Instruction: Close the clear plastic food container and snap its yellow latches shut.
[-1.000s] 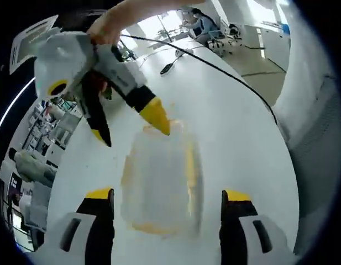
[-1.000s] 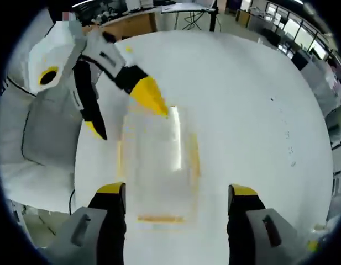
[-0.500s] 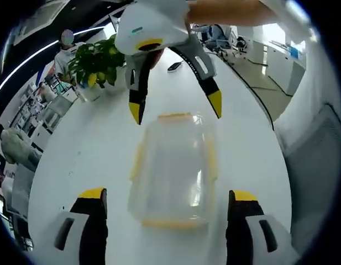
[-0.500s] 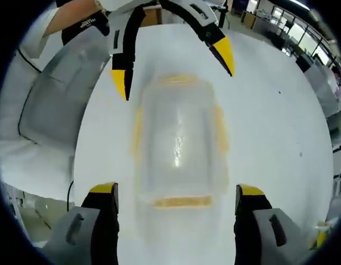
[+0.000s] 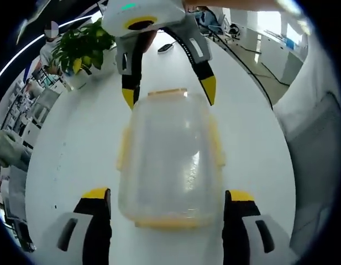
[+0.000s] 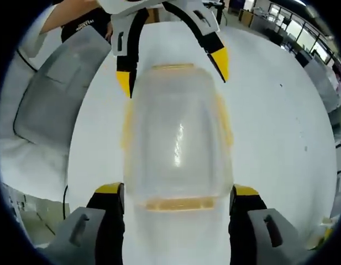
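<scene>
Jaws spread wide on left gripper (image 5: 166, 200) and right gripper (image 6: 177, 197), facing each other, straddling opposite ends of clear plastic food container with yellow latches (image 5: 169, 160) (image 6: 177, 144), lid on, on white round table (image 5: 76, 149) (image 6: 269, 121).

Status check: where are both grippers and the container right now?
Left gripper and right gripper open, straddling opposite ends of the clear plastic food container with yellow latches. White table around it unobstructed.
</scene>
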Demonstrator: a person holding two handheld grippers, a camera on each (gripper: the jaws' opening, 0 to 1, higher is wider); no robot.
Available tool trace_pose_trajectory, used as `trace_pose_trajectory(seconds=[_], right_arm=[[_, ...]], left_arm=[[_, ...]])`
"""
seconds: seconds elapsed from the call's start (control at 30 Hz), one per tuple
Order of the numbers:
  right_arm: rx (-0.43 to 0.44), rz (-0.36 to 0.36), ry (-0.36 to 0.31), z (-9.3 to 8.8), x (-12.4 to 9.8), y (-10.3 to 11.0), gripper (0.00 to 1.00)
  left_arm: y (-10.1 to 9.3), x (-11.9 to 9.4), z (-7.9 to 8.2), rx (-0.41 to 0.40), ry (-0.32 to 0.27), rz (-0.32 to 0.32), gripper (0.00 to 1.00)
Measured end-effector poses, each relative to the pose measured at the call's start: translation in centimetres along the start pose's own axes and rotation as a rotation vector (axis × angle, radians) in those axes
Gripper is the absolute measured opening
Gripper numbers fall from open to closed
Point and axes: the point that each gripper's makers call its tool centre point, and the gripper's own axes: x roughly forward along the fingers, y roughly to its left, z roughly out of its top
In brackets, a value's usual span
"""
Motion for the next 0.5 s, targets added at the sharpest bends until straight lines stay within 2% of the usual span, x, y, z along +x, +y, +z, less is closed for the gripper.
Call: trace_pose_trajectory(seconds=[0.03, 0.5], right_arm=[[0.002, 0.002, 0.0, 0.06, 0.08, 0.02, 0.74], [0.0, -0.024, -0.028, 0.45, 0.56, -0.01, 0.76]], left_arm=[[-0.34, 0.07, 0.11, -0.004, -0.007, -0.016, 0.73], [-0.15, -0.14, 0.13, -0.01, -0.057, -0.017, 0.72]])
